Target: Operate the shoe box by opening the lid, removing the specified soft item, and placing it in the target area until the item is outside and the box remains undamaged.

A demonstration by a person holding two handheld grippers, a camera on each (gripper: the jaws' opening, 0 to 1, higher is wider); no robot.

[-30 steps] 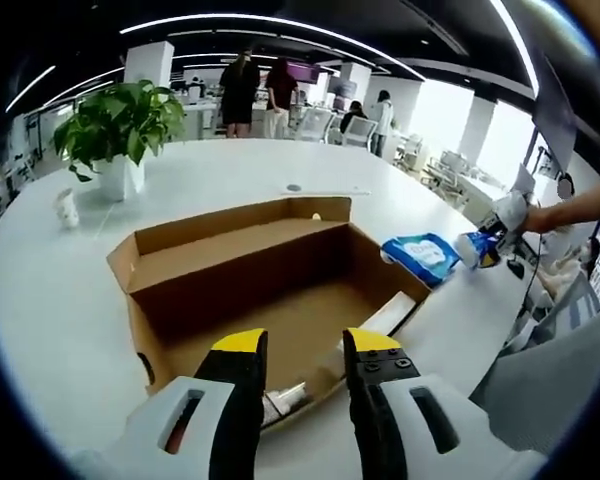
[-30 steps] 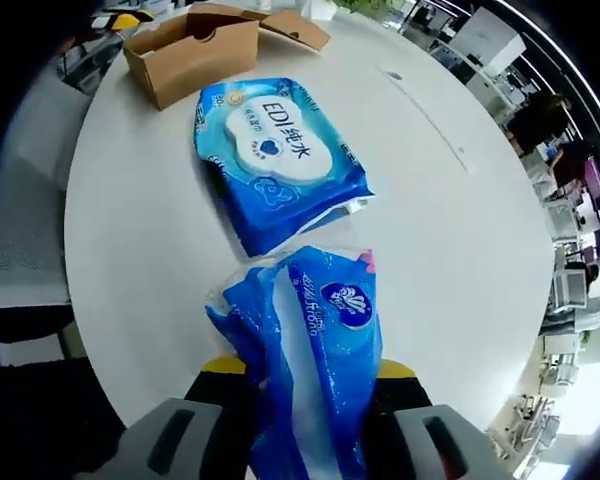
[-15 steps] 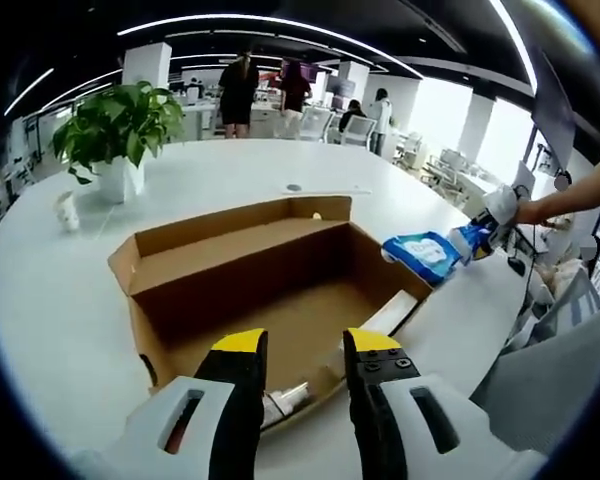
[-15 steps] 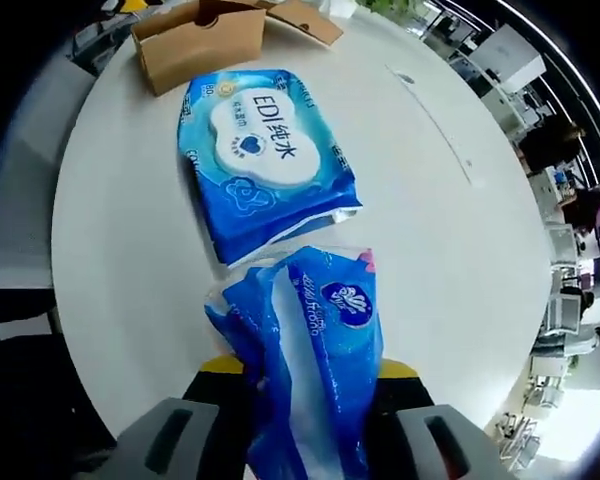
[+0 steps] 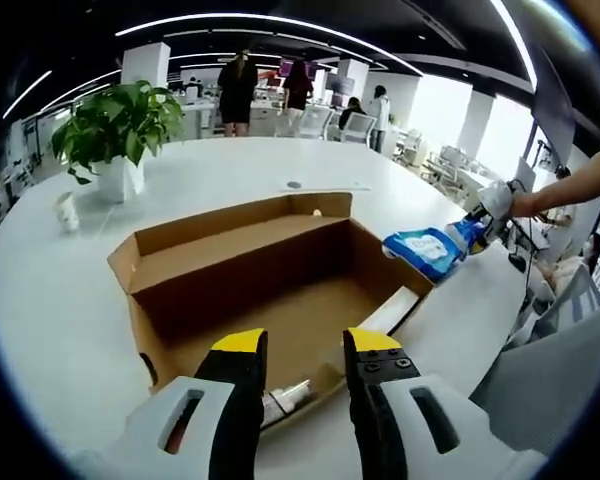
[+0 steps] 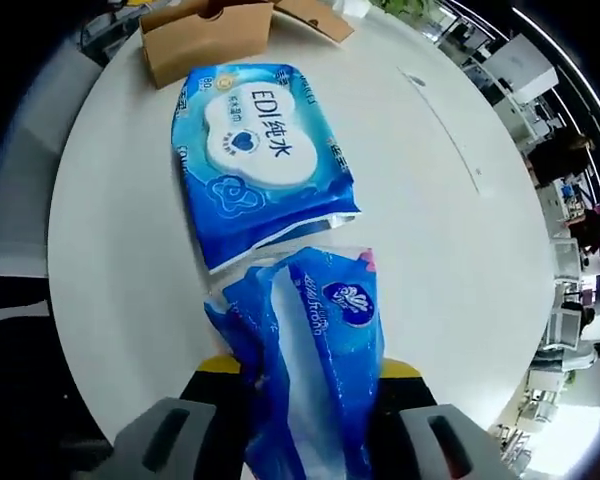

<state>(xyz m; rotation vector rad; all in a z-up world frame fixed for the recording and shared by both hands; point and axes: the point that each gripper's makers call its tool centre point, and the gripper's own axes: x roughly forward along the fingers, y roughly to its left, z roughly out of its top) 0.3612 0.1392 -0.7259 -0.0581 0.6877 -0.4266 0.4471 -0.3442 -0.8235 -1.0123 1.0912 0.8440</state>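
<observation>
An open brown cardboard shoe box point(image 5: 250, 270) lies on the white table point(image 5: 230, 170), just ahead of my left gripper point(image 5: 305, 350), which stands open with nothing between its jaws. A small white item point(image 5: 285, 398) lies at the box's near end. My right gripper point(image 6: 310, 368) is shut on a soft blue tissue pack point(image 6: 325, 350) held over the table. The same gripper point(image 5: 483, 222) comes in from the right in the left gripper view, on a person's arm point(image 5: 570, 188). A blue wet-wipes pack point(image 6: 265, 150) lies flat just beyond the held pack, beside the box point(image 6: 205, 35).
A potted plant point(image 5: 115, 125) and a small white object point(image 5: 67, 210) stand at the table's far left. People point(image 5: 240, 90) stand by desks in the background. The table's rounded edge point(image 6: 75, 260) runs close to the wipes pack, with dark floor beyond.
My right gripper has carried the tissue pack a little closer to the wipes pack and the box. The left gripper and the box have stayed still.
</observation>
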